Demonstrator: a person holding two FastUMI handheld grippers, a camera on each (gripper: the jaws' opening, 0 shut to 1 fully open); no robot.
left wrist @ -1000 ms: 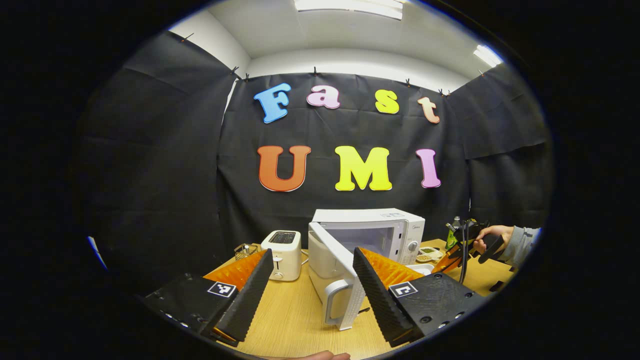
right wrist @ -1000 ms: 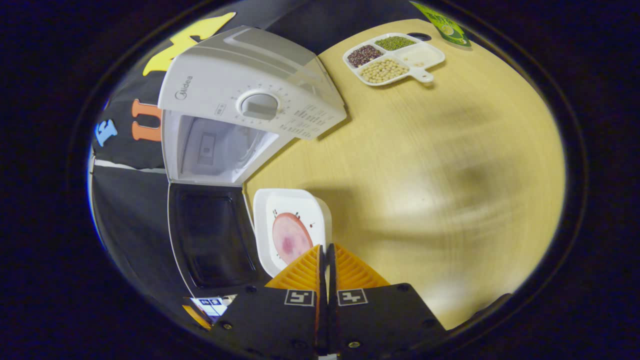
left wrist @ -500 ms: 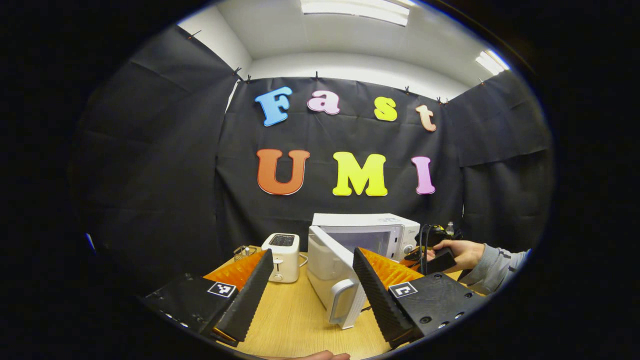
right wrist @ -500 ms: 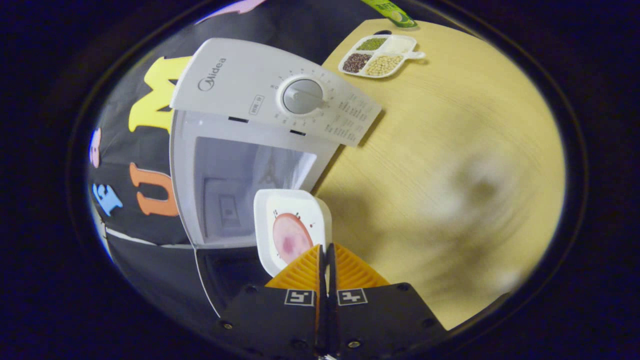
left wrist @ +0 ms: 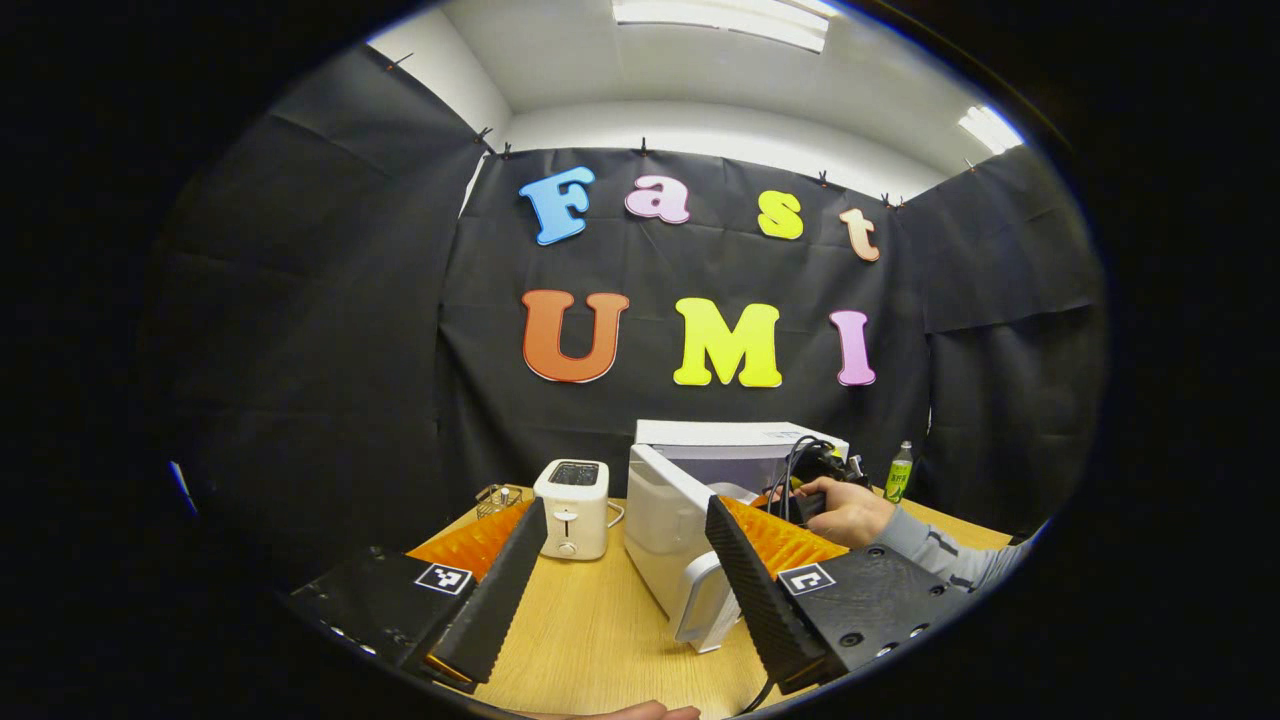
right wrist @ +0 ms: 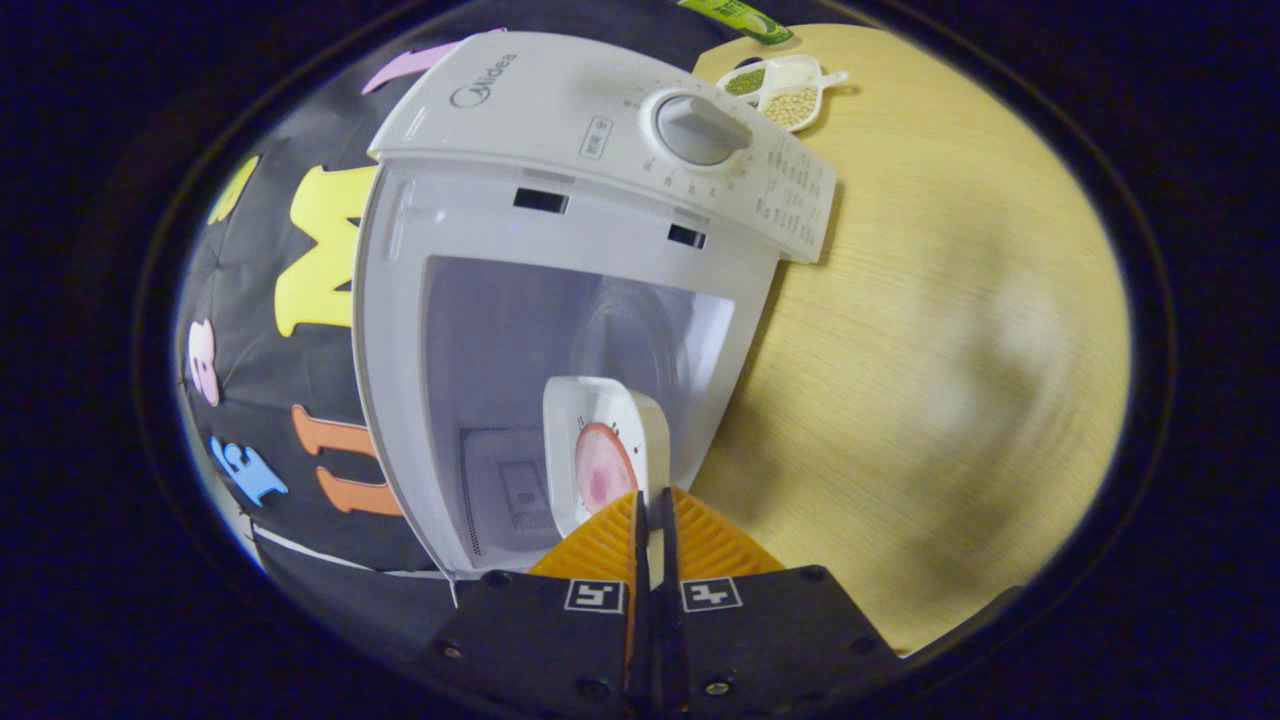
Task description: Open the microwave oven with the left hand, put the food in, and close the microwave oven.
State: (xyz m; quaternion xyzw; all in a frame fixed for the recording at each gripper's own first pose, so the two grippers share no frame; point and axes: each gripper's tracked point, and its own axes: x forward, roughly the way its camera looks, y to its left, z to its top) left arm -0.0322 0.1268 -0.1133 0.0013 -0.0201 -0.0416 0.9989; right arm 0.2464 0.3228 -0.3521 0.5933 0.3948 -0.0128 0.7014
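1. Microwave oven (right wrist: pixel 560 300) taken as landmark: door (left wrist: pixel 672 540) swung open to its left in the left gripper view, cavity exposed.
2. Right gripper (right wrist: pixel 652 510): fingers pinched almost shut on the near rim of a white square dish (right wrist: pixel 605 455), with only the rim's thickness between them. Dish held at the microwave oven's mouth, partly inside the cavity, clear of the table (right wrist: pixel 930 330).
3. Food (right wrist: pixel 600 475): a round pink slice lying flat in the dish, loose and unsecured.
4. Handling, as a judgement: dish probably light, stiff and smooth-glazed, so slippery at a thin edge grip; carried from one side only, liable to droop or twist. Best kept level so the slice does not slide. Breakable if ceramic; material not certain from here.
5. Hold point: the rim nearest the gripper looks sound; a deeper bite over the lip would resist tipping better.
6. Left gripper (left wrist: pixel 620 560): fingers spread wide, holding nothing, poised in front of the microwave oven on its door side, near the door's handle (left wrist: pixel 697 600).
7. Toaster (left wrist: pixel 571 507) left of the microwave oven; divided tray of beans (right wrist: pixel 785 85) and green bottle (left wrist: pixel 899 470) to its right.
8. Door handle: rigid vertical bar, best pushed or gripped mid-length for closing.
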